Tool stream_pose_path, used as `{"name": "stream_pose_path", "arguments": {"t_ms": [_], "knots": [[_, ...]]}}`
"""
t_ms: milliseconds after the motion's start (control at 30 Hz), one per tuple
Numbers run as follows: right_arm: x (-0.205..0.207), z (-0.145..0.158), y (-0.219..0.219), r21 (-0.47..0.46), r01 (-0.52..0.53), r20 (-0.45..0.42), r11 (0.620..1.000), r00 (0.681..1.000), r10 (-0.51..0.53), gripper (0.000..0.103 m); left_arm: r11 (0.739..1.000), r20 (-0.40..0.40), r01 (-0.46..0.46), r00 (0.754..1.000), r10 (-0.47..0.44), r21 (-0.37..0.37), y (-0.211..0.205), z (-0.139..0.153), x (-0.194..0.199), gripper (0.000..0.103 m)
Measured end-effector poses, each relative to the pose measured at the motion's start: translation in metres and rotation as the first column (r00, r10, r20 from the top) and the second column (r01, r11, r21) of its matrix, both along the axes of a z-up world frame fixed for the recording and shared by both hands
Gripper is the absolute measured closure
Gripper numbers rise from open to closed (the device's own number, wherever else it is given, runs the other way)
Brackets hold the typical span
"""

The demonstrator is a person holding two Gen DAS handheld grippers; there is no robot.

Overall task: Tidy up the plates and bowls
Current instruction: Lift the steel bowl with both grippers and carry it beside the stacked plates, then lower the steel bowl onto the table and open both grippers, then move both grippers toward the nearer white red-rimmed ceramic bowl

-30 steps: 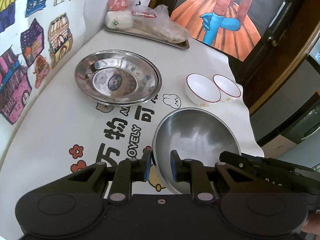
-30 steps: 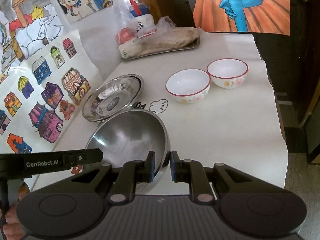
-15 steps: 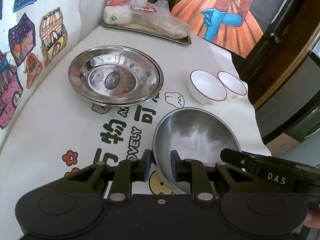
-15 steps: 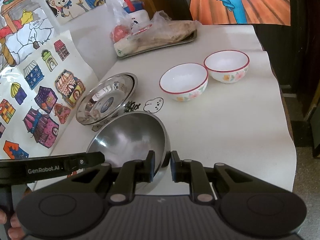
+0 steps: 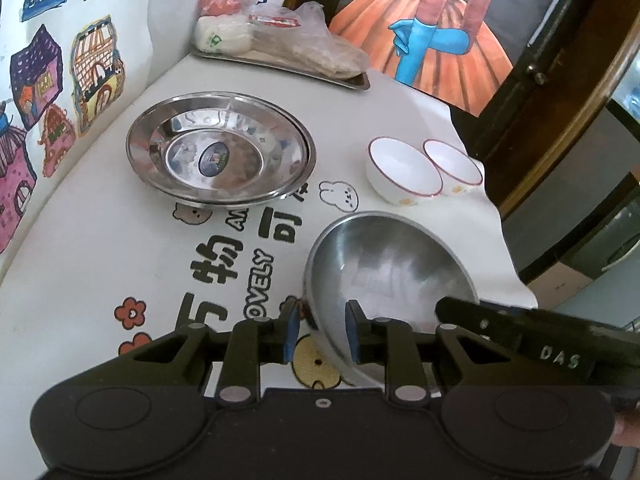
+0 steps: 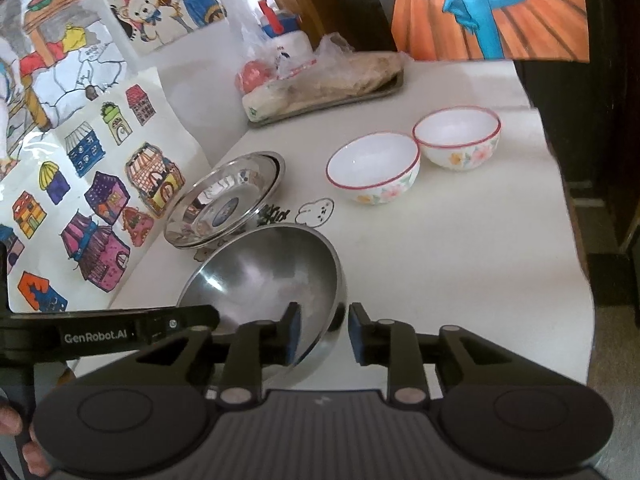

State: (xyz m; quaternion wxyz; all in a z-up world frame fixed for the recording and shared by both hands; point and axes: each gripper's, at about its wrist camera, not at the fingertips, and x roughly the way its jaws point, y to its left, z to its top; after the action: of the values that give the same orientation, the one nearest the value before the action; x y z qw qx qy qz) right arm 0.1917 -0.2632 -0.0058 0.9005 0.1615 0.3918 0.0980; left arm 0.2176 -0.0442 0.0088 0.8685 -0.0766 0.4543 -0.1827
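- Left gripper (image 5: 319, 332): jaws are opening. The near-left rim of the steel mixing bowl (image 5: 394, 266) stands between the blue pads (image 5: 291, 334); a gap shows on each side of the rim, so no pad presses on it.
- Right gripper (image 6: 323, 334): jaws are opening. The near-right rim of the same bowl stands between its pads; the left pad lies close against the inner wall, the right pad is clear of the outer wall.
- Steel mixing bowl: sits on the white table cover (image 5: 100, 248), at the near edge, beside the printed lettering (image 5: 240, 256).
- Steel plates (image 5: 220, 154): stacked, lying behind the mixing bowl and to its left, near the wall with the house drawings (image 5: 36, 80). Apart from the bowl.
- Two white bowls with red rims (image 6: 374, 168) (image 6: 458, 136): side by side, touching or nearly so, behind the mixing bowl toward the right edge of the table.
- Metal tray (image 5: 344, 80): at the far end of the table, loaded with plastic-wrapped items (image 5: 280, 36).
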Motion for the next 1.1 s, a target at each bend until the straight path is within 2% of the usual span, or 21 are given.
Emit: {"name": "stream_pose_path", "arguments": {"t_ms": [67, 133, 267, 333, 433, 533, 633, 933, 1100], "knots": [[-0.005, 0.002, -0.001, -0.030, 0.011, 0.028, 0.999, 1.000, -0.010, 0.064, 1.000, 0.027, -0.007, 1.000, 0.007, 0.014, 0.004, 0.000, -0.004, 0.063], [-0.008, 0.005, -0.007, -0.012, 0.015, 0.048, 1.000, 0.999, -0.015, 0.055, 1.000, 0.048, -0.022, 0.999, 0.021, 0.016, 0.009, 0.002, -0.006, 0.049], [-0.009, 0.009, -0.021, 0.018, 0.038, 0.071, 0.999, 0.997, -0.039, 0.040, 0.999, 0.097, -0.038, 0.995, 0.040, -0.024, 0.021, 0.015, -0.008, 0.038], [-0.008, 0.012, -0.030, 0.039, 0.053, 0.083, 0.998, 0.995, -0.056, 0.027, 0.999, 0.125, -0.038, 0.991, 0.041, -0.026, 0.023, 0.023, -0.007, 0.030], [-0.001, 0.017, -0.044, 0.078, 0.117, 0.093, 0.990, 0.988, -0.124, 0.011, 0.999, 0.151, -0.026, 0.988, 0.031, -0.030, 0.019, 0.035, 0.007, 0.025], [0.012, 0.019, -0.061, 0.153, 0.182, 0.067, 0.971, 0.979, -0.194, 0.008, 0.999, 0.166, -0.010, 0.986, 0.015, -0.036, 0.007, 0.046, 0.029, 0.016], [0.028, 0.016, -0.072, 0.220, 0.202, 0.035, 0.954, 0.976, -0.215, 0.007, 1.000, 0.169, 0.027, 0.985, -0.025, -0.011, -0.009, 0.052, 0.057, 0.016], [0.062, 0.000, -0.091, 0.276, 0.243, -0.003, 0.930, 0.968, -0.252, 0.004, 0.989, 0.190, 0.126, 0.972, -0.139, 0.079, -0.049, 0.049, 0.119, 0.009], [0.081, -0.013, -0.093, 0.310, 0.270, -0.049, 0.912, 0.962, -0.269, 0.004, 0.981, 0.168, 0.158, 0.970, -0.175, 0.108, -0.063, 0.039, 0.152, 0.008]]}}
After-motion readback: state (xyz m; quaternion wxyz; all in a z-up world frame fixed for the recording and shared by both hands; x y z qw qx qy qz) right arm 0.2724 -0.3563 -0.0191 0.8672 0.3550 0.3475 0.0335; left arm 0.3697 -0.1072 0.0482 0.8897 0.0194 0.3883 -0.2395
